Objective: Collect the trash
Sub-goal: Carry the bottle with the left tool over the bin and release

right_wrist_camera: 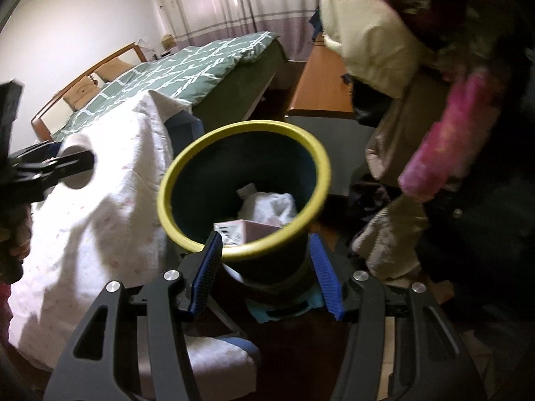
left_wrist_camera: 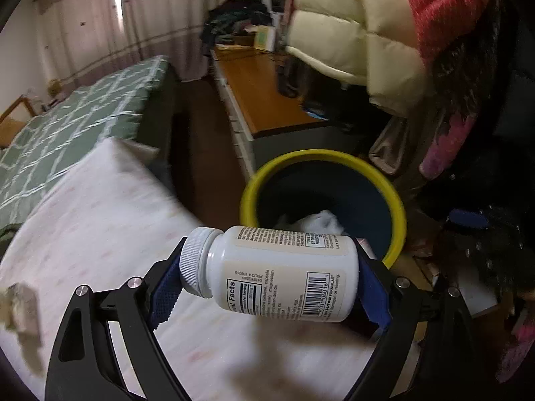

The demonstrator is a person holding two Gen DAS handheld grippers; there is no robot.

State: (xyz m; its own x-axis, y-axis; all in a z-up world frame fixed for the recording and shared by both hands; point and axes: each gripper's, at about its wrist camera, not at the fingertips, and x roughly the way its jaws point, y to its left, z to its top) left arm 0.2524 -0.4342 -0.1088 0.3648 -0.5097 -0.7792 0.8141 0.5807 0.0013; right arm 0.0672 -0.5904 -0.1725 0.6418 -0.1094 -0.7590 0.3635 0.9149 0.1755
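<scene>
From my left gripper (left_wrist_camera: 267, 277) the fisheye looks steeply down past a bottle (left_wrist_camera: 274, 274) to the bin (left_wrist_camera: 394, 200) just beyond, while my right gripper's (right_wrist_camera: 264, 274) lens sits nearly over the same bin (right_wrist_camera: 167, 197), both views sharing the bed (left_wrist_camera: 83, 113) and curtains (left_wrist_camera: 150, 16) behind.

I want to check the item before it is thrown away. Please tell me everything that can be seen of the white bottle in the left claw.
The white bottle looks like plastic, with a ribbed white screw cap, still on, and a cream label printed with black text, a facts panel and a barcode. It lies on its side, held end to end by the left claw: one blue pad presses the cap, the other the base. It hangs above the white cloth, near the yellow rim of the trash bin. The contents cannot be seen.
</scene>
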